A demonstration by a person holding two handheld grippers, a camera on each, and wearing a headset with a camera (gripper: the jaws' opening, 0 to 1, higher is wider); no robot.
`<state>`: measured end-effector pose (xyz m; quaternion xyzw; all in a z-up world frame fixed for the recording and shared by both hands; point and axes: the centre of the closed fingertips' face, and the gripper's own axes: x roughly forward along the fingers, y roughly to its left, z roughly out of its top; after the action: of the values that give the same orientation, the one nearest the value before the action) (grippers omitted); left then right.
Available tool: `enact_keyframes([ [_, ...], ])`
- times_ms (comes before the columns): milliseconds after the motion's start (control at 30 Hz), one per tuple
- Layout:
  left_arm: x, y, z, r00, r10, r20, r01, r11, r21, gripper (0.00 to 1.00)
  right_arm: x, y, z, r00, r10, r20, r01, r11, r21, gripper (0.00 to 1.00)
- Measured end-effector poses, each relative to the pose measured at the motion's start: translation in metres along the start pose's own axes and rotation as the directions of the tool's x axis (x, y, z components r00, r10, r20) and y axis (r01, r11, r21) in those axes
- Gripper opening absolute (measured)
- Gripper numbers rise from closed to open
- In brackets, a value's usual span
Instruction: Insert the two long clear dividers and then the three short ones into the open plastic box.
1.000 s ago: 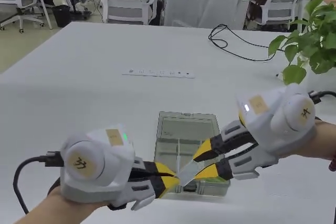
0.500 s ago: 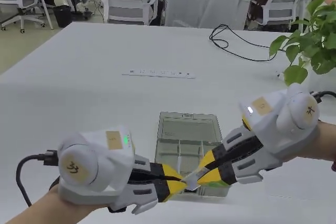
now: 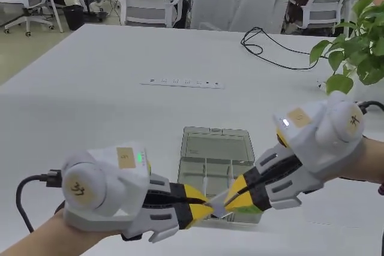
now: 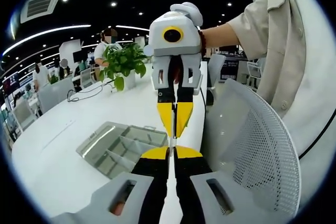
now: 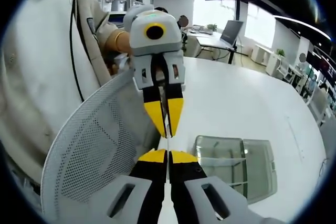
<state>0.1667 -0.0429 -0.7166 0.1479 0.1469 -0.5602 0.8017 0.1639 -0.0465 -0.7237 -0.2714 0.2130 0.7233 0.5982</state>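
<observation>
Left gripper [image 3: 201,211] and right gripper [image 3: 235,191] both clamp one clear divider [image 3: 218,206] above the box's [image 3: 216,145] near edge. Several dividers look seated already, and this one isn't in yet.

Clear plastic box [image 3: 216,147], lid open flat, compartments inside; clear divider [image 3: 219,207] over its near rim.

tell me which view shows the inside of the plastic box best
The left gripper view: the plastic box lies open and unobstructed, its compartments plain. In the head view the left gripper and right gripper, both shut on a clear divider, hide its near edge. The right gripper view shows it too, compartments less distinct.
</observation>
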Motion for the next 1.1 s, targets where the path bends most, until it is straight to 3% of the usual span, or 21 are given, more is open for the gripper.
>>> enact_keyframes([
  [167, -0.002, 0.002, -0.001, 0.9995, 0.030, 0.006, -0.030, 0.999, -0.016, 0.10, -0.001, -0.006, -0.001, 0.9994, -0.032, -0.008, 0.033, 0.999, 0.015, 0.02],
  [467, -0.009, 0.012, -0.006, 0.9939, 0.109, 0.015, -0.108, 0.991, -0.076, 0.17, -0.002, -0.022, -0.003, 0.9948, -0.100, -0.018, 0.101, 0.994, 0.031, 0.02],
  [833, -0.019, 0.025, -0.016, 0.9772, 0.212, 0.012, -0.207, 0.965, -0.160, 0.29, 0.003, -0.047, -0.004, 0.9825, -0.184, -0.030, 0.186, 0.980, 0.068, 0.02],
  [1100, -0.018, 0.031, -0.020, 0.9677, 0.252, 0.001, -0.247, 0.949, -0.194, 0.36, 0.007, -0.066, -0.011, 0.9708, -0.233, -0.058, 0.237, 0.967, 0.090, 0.02],
])
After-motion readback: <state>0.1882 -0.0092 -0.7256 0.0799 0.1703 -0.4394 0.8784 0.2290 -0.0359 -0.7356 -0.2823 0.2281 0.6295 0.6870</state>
